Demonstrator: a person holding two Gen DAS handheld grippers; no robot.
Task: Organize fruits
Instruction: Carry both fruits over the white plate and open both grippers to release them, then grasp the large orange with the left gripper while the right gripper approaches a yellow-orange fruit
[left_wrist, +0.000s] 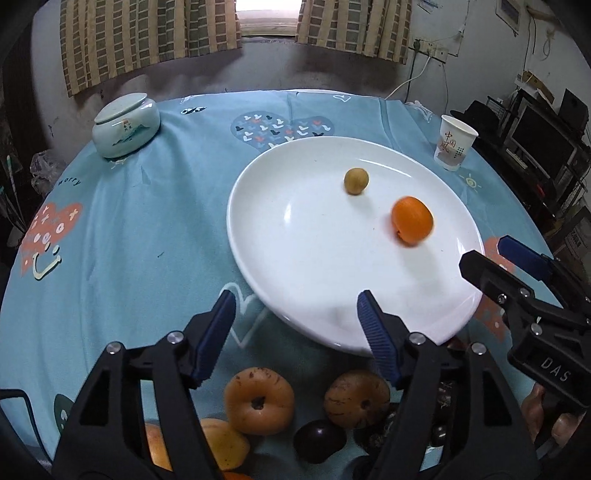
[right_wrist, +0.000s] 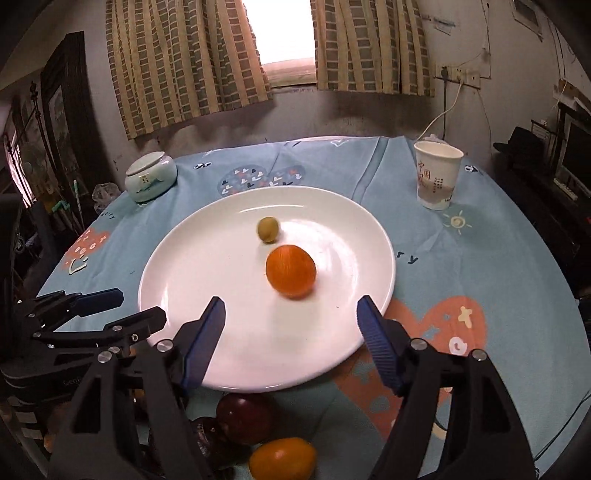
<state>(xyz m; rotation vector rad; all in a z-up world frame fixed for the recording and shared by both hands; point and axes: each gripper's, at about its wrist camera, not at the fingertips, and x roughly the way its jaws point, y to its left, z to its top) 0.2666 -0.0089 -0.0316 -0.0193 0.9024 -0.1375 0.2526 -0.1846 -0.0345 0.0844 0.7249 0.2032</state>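
Observation:
A large white plate (left_wrist: 295, 266) (right_wrist: 207, 266) lies on the blue tablecloth. On it sit a small green-yellow fruit (left_wrist: 356, 180) (right_wrist: 267, 229) and an orange fruit (left_wrist: 412, 220) (right_wrist: 291, 271), which looks blurred. My left gripper (left_wrist: 295, 325) is open and empty over the plate's near edge. My right gripper (right_wrist: 290, 325) is open and empty over the plate's near rim, just short of the orange; it also shows in the left wrist view (left_wrist: 491, 258). A pile of fruits lies near the front: two brown spotted ones (left_wrist: 259, 400) (left_wrist: 357, 398), dark plums (left_wrist: 319, 439) (right_wrist: 245, 419), and yellow-orange ones (left_wrist: 225, 443) (right_wrist: 282, 459).
A lidded pale ceramic jar (left_wrist: 125, 125) (right_wrist: 149, 177) stands at the far left of the table. A paper cup (left_wrist: 455, 142) (right_wrist: 436, 175) stands at the far right. Beyond the table are a curtained window and shelves with electronics on the right.

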